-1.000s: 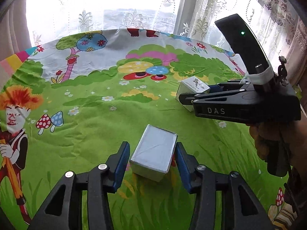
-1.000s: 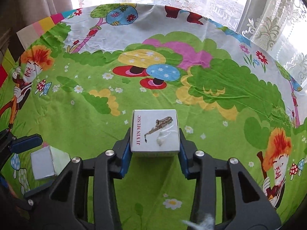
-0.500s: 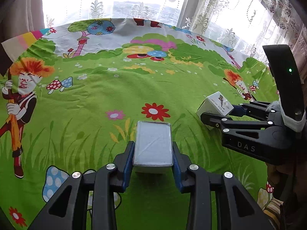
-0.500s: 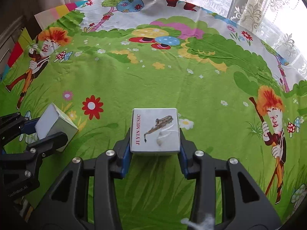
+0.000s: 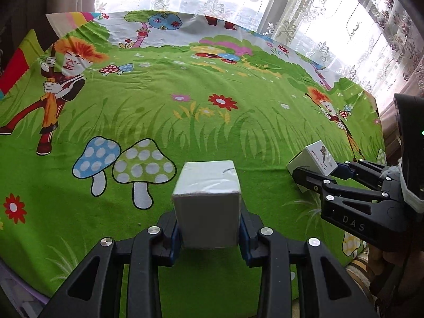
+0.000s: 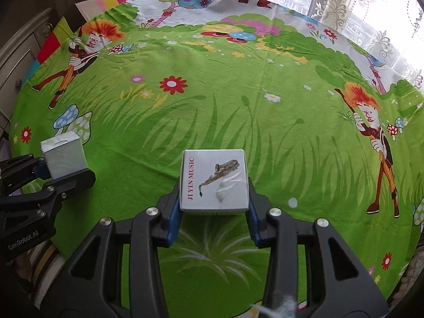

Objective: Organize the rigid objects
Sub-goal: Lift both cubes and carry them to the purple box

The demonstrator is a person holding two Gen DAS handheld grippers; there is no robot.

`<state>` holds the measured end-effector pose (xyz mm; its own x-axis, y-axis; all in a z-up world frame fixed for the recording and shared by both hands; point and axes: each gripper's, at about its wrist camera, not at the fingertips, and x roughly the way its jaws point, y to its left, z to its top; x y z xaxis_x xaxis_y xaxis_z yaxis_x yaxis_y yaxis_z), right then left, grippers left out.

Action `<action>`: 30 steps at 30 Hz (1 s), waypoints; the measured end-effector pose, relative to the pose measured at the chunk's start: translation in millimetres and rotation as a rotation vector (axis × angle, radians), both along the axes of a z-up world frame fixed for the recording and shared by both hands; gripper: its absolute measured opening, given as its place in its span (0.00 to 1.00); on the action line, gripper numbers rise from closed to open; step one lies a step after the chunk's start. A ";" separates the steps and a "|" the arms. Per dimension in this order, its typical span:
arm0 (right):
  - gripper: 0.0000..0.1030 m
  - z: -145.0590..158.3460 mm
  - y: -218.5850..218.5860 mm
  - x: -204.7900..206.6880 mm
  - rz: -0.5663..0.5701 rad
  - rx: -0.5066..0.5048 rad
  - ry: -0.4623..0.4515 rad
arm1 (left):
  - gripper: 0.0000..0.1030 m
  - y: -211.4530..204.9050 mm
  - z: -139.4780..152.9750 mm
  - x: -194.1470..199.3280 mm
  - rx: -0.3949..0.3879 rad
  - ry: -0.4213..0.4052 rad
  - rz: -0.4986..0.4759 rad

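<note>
The left tongs clamp a plain grey box and the right tongs a saxophone-printed box, both carried clear above the worktop's near edge, probably for regrouping

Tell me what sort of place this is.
Probably a room in a home: a cartoon-print green cloth covers the surface, lace curtains hang at a bright window, and a wooden cabinet stands alongside.

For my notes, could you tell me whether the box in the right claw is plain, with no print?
No, the white box held in the right claw shows a saxophone picture and red lettering.
</note>
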<state>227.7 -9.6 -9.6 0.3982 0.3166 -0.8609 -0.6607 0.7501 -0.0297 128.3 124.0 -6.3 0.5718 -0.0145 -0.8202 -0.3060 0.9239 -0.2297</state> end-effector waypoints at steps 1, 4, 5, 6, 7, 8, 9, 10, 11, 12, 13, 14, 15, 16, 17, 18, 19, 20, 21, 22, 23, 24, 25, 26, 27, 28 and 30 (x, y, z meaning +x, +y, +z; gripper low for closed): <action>0.44 0.0 -1.7 -4.4 -0.001 0.002 0.000 | 0.35 -1.0 1.0 -4.3 -0.003 -0.004 0.004; 0.44 -0.4 -5.2 -16.5 -0.003 0.007 -0.003 | 0.35 -5.6 2.4 -15.5 -0.007 -0.009 0.006; 0.44 -0.2 -6.0 -19.7 -0.003 0.009 -0.002 | 0.35 -7.3 2.8 -18.9 -0.009 -0.010 0.005; 0.44 0.3 -6.6 -22.6 -0.002 0.012 -0.001 | 0.35 -8.9 3.3 -22.0 -0.010 -0.011 0.006; 0.44 1.0 -6.9 -25.4 0.000 0.013 -0.002 | 0.35 -10.4 4.0 -25.4 -0.010 -0.014 0.007; 0.44 1.8 -7.2 -28.7 0.002 0.015 -0.007 | 0.35 -11.8 5.0 -28.2 -0.011 -0.017 0.008; 0.44 2.7 -7.6 -31.6 0.003 0.018 -0.009 | 0.35 -13.1 6.2 -30.7 -0.011 -0.020 0.008; 0.44 3.4 -7.9 -33.9 0.004 0.021 -0.009 | 0.35 -14.6 7.3 -33.3 -0.010 -0.023 0.007; 0.44 4.2 -8.5 -36.4 0.004 0.025 -0.008 | 0.35 -15.9 8.2 -35.5 -0.010 -0.025 0.006; 0.44 4.9 -9.1 -39.0 0.005 0.027 -0.008 | 0.35 -17.0 8.8 -37.5 -0.011 -0.028 0.007; 0.44 5.4 -9.4 -41.5 0.007 0.028 -0.008 | 0.35 -17.9 9.2 -39.3 -0.013 -0.030 0.007; 0.44 6.1 -9.6 -44.2 0.010 0.030 -0.008 | 0.35 -18.8 9.2 -40.9 -0.016 -0.031 0.008; 0.44 6.5 -10.0 -46.8 0.013 0.032 -0.009 | 0.35 -19.6 9.3 -42.6 -0.019 -0.032 0.008; 0.44 6.8 -10.3 -49.6 0.017 0.032 -0.009 | 0.35 -20.4 9.6 -44.1 -0.022 -0.033 0.009; 0.44 7.2 -10.5 -52.6 0.021 0.033 -0.008 | 0.35 -21.1 10.0 -45.9 -0.025 -0.034 0.009; 0.44 7.5 -10.8 -55.6 0.025 0.035 -0.008 | 0.35 -22.1 10.9 -47.7 -0.027 -0.037 0.008; 0.44 7.8 -11.3 -58.4 0.029 0.036 -0.008 | 0.35 -23.0 11.9 -49.4 -0.028 -0.040 0.008; 0.44 8.1 -11.7 -61.3 0.033 0.038 -0.007 | 0.35 -23.8 12.7 -51.1 -0.028 -0.042 0.008; 0.44 8.5 -11.9 -63.5 0.037 0.039 -0.006 | 0.35 -24.5 13.4 -52.9 -0.031 -0.044 0.008; 0.44 8.9 -12.3 -65.8 0.041 0.040 -0.005 | 0.35 -24.8 14.0 -54.6 -0.034 -0.046 0.009; 0.44 9.5 -12.5 -68.1 0.044 0.041 -0.004 | 0.35 -25.3 14.5 -56.7 -0.035 -0.047 0.012; 0.44 10.2 -12.7 -70.1 0.048 0.043 -0.004 | 0.35 -25.7 15.5 -58.5 -0.035 -0.049 0.014; 0.44 11.0 -12.9 -72.3 0.051 0.045 -0.003 | 0.35 -26.0 16.6 -60.6 -0.034 -0.051 0.016; 0.44 11.9 -13.1 -74.9 0.055 0.048 -0.002 | 0.35 -26.2 17.8 -62.8 -0.034 -0.053 0.017; 0.44 13.1 -13.4 -77.7 0.059 0.052 -0.002 | 0.35 -26.3 19.0 -65.4 -0.033 -0.055 0.020; 0.44 14.3 -13.7 -80.2 0.064 0.055 -0.002 | 0.35 -26.2 20.4 -68.3 -0.033 -0.058 0.024; 0.44 16.1 -13.7 -85.5 0.076 0.061 -0.001 | 0.35 -25.5 23.9 -76.0 -0.035 -0.067 0.032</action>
